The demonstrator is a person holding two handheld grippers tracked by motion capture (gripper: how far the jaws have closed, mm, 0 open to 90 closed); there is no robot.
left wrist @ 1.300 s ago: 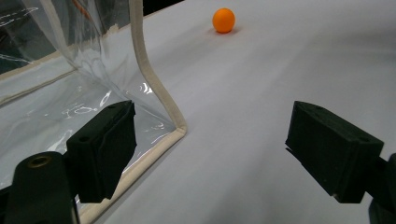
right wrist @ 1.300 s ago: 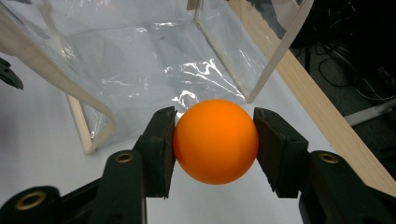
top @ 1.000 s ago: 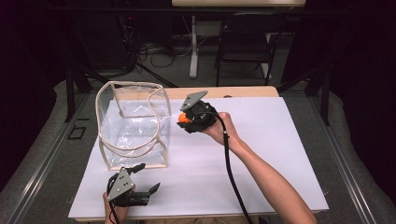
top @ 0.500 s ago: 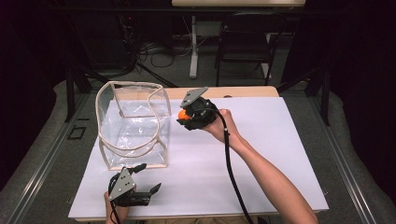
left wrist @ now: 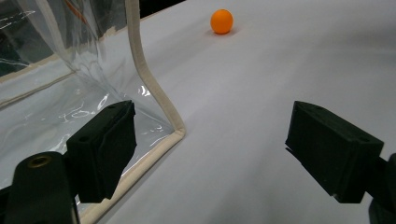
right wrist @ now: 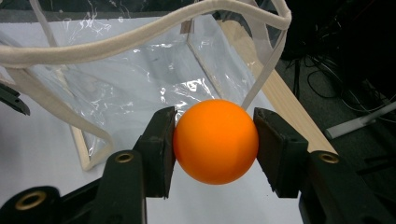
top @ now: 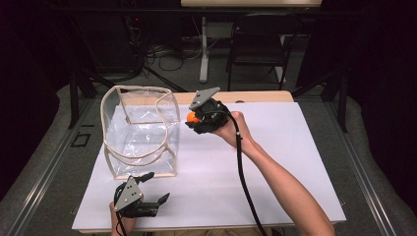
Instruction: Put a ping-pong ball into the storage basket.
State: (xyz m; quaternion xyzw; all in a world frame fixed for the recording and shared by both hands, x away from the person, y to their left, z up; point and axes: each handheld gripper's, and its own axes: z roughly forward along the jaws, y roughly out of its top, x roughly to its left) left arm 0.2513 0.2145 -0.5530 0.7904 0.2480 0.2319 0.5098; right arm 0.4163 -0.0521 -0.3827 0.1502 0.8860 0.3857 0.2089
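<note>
Bag [top: 140, 130]: clear, cream-trimmed, standing open-topped on left of sheet [top: 275, 167]; main obstacle there.
Bag mouth: rim trim [right wrist: 140, 35] sags across opening in right gripper view; entry from above, past that strap.
Right gripper [top: 194, 120]: raised just beside bag's right wall, clamped on ball [right wrist: 215, 141]; wall and rim directly ahead.
Left gripper [top: 152, 189]: low at sheet's near edge, jaws wide; bag's near corner [left wrist: 175, 133] just ahead of one jaw.
Second ball [left wrist: 221, 21]: loose on sheet farther off, bare sheet between.
Right half of sheet: bare apart from forearm [top: 280, 182] and cable.
</note>
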